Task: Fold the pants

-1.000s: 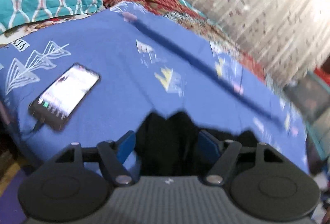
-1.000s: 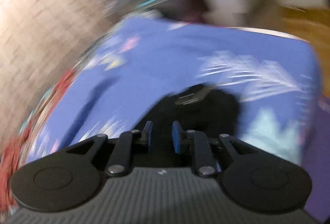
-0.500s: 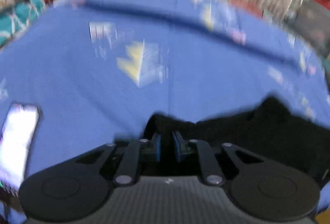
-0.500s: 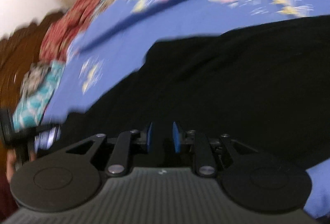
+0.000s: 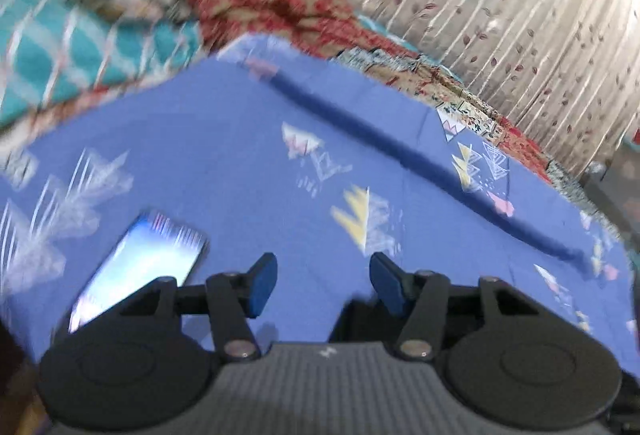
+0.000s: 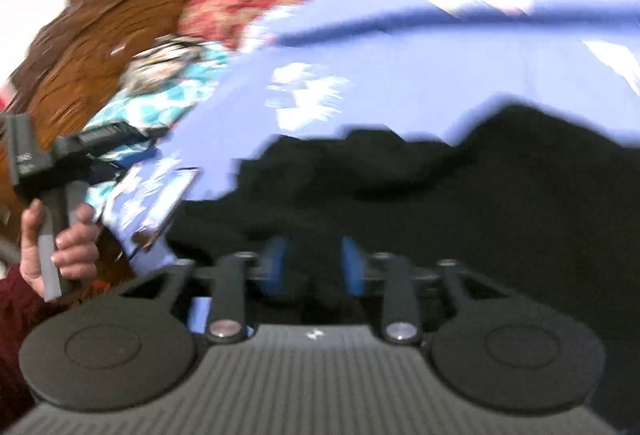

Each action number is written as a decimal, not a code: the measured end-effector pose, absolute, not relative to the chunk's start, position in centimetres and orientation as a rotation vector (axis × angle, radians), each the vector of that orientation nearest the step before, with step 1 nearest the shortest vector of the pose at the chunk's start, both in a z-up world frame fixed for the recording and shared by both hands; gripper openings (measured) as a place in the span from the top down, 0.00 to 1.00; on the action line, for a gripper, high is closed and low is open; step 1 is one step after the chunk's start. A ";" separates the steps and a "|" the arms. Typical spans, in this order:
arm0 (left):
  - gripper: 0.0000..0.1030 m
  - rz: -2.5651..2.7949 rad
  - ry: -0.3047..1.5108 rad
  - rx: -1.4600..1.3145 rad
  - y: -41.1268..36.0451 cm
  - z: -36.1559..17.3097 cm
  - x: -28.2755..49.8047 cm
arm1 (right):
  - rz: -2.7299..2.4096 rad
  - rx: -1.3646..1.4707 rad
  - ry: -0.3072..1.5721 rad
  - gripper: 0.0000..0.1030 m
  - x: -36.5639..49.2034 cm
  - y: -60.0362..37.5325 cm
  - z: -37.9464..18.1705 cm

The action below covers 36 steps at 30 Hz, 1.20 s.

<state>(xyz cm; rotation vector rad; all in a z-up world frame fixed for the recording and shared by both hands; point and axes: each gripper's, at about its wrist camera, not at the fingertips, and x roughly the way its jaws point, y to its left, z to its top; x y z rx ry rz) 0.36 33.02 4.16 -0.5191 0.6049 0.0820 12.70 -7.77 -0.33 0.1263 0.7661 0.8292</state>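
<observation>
Left fingers (image 5: 262, 285) opening, bare sheet (image 5: 224, 139) between. Right gripper (image 6: 314, 267) opening above blurred black pants (image 6: 460, 203), contact unclear. Phone (image 5: 138, 267) at nine o'clock, smeared.

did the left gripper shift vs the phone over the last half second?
Yes. The left gripper swung back rightward: the lit black smartphone on the blue patterned bedsheet sits closer to its left finger, and no black pants remain between the opening fingers.
</observation>
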 end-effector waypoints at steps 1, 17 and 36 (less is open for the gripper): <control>0.49 0.078 0.610 -0.552 33.5 3.6 -0.7 | 0.871 0.081 0.729 0.32 12.3 -6.9 0.2; 0.47 -0.232 0.612 -0.717 30.7 1.6 -6.0 | 0.986 -0.300 0.599 0.86 18.8 5.6 4.6; 0.24 -0.174 0.687 -0.858 32.8 -2.1 -2.4 | 0.998 -0.464 0.562 0.78 9.0 6.2 -4.6</control>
